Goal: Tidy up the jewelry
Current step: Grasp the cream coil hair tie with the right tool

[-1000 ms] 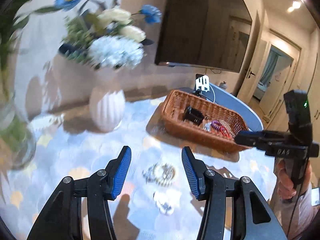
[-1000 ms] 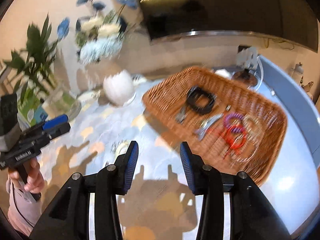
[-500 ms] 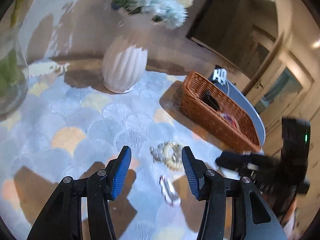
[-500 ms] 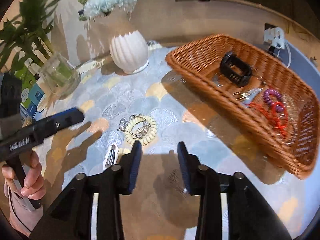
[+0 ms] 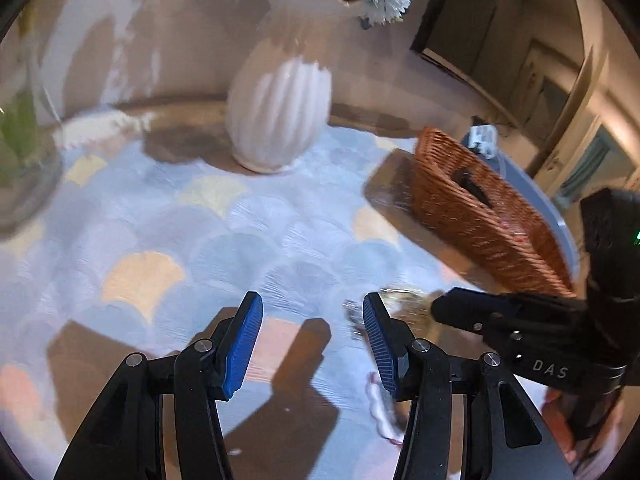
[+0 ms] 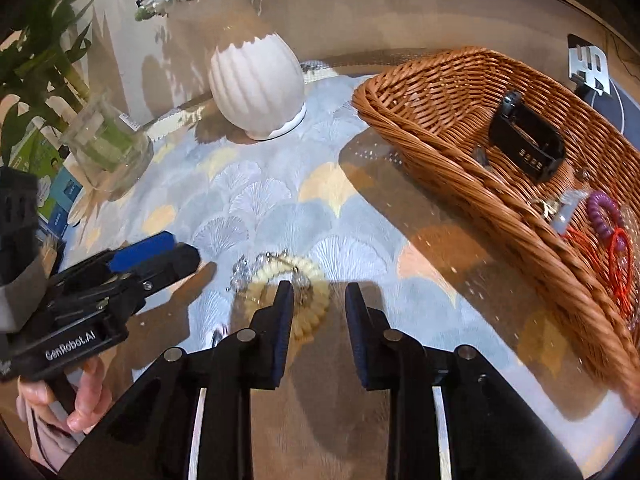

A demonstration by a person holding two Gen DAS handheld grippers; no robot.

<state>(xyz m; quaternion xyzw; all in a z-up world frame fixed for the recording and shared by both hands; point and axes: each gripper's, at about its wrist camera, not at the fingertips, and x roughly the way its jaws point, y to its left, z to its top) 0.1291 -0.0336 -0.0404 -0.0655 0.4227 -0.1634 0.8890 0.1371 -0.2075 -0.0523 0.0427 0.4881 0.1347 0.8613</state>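
Both my jaws gape empty, the right gripper [image 6: 316,294] just narrowing over a ribbed cream bracelet [image 6: 308,304] (coiled), the left gripper [image 5: 312,312] above the scalloped mat [image 5: 224,232].

The patterned mat [image 6: 280,208] lay bare between the white ribbed vase [image 6: 256,84] at the far side and the cream bead bracelet [image 6: 308,304] near, leaving open passage. To the right, the wicker basket [image 6: 452,156] walled that side. On the left, a glass jar [image 6: 104,148] and the left gripper [image 6: 160,256] crowded the approach.
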